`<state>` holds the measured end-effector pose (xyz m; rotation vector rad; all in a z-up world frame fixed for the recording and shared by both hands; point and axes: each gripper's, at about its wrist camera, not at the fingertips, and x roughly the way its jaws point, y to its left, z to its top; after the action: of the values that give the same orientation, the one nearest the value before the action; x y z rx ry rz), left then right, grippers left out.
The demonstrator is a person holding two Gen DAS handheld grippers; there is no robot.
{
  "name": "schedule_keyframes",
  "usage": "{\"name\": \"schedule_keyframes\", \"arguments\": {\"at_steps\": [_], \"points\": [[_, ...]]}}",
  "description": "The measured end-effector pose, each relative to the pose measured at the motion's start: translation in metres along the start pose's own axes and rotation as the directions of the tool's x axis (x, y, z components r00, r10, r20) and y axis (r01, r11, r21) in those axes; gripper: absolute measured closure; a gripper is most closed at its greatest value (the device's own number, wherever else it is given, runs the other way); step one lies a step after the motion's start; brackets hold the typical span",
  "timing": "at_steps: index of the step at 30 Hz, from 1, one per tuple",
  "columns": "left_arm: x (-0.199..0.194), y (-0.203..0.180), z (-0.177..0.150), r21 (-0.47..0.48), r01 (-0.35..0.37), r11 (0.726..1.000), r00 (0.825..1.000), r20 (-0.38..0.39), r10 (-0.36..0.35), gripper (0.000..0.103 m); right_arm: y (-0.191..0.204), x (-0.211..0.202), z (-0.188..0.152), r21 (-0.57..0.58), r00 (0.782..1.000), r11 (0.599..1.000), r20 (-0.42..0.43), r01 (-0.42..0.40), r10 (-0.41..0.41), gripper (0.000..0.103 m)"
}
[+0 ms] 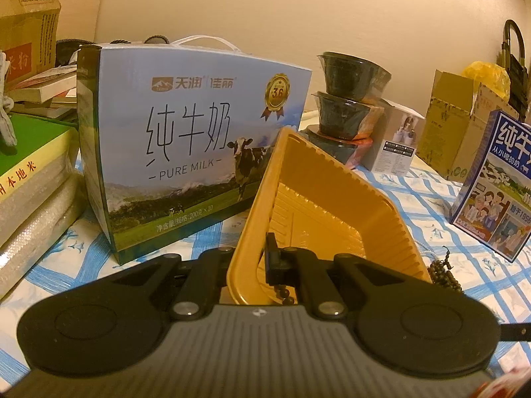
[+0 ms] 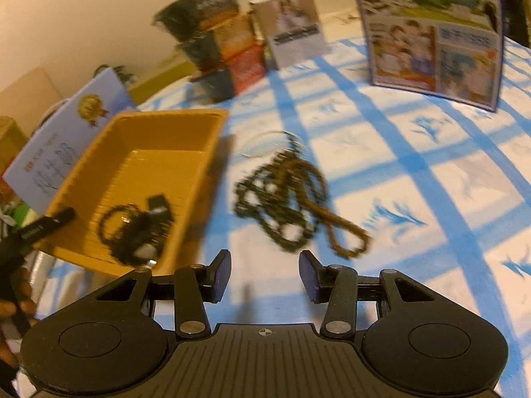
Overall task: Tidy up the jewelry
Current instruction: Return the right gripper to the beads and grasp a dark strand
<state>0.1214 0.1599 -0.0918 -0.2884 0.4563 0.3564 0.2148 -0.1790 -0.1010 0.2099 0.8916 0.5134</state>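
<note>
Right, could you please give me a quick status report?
Left gripper shut on yellow tray rim. Right gripper open, empty, over bead necklaces on cloth. Nothing in the way.

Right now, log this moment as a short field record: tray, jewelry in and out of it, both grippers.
tray: yellow tray on the blue-checked tablecloth, tilted, one wall pinched
left gripper: left gripper shut on the tray wall
right gripper: right gripper open, nothing between its pads
in tray: dark bead bracelet, partly hidden by the left gripper's fingers
outside tray: tangle of bead strands on the cloth beside the tray
image quality: right wrist view blurred
</note>
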Motion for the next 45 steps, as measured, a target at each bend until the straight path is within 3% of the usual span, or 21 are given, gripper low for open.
{"name": "schedule_keyframes", "arguments": {"at_steps": [13,34,40,45], "points": [[0.0,-0.003,-0.001,0.02,-0.009,1.0,1.0,0.003,0.009,0.096,-0.031,-0.002,0.0,0.007,0.999,0.999,0.012,0.053,-0.053,0.057],[0.0,-0.003,-0.001,0.021,-0.01,1.0,1.0,0.002,0.01,0.096,-0.037,0.001,-0.001,0.002,0.998,0.998,0.01,0.063,-0.063,0.057],[0.001,-0.003,-0.001,0.024,-0.009,1.0,1.0,0.002,0.009,0.096,-0.039,0.01,0.004,-0.039,0.997,0.997,0.016,0.07,-0.069,0.057],[0.001,-0.004,-0.001,0.027,-0.008,1.0,1.0,0.001,0.008,0.096,-0.039,0.027,0.011,-0.139,0.996,0.986,0.023,0.093,-0.09,0.057]]}}
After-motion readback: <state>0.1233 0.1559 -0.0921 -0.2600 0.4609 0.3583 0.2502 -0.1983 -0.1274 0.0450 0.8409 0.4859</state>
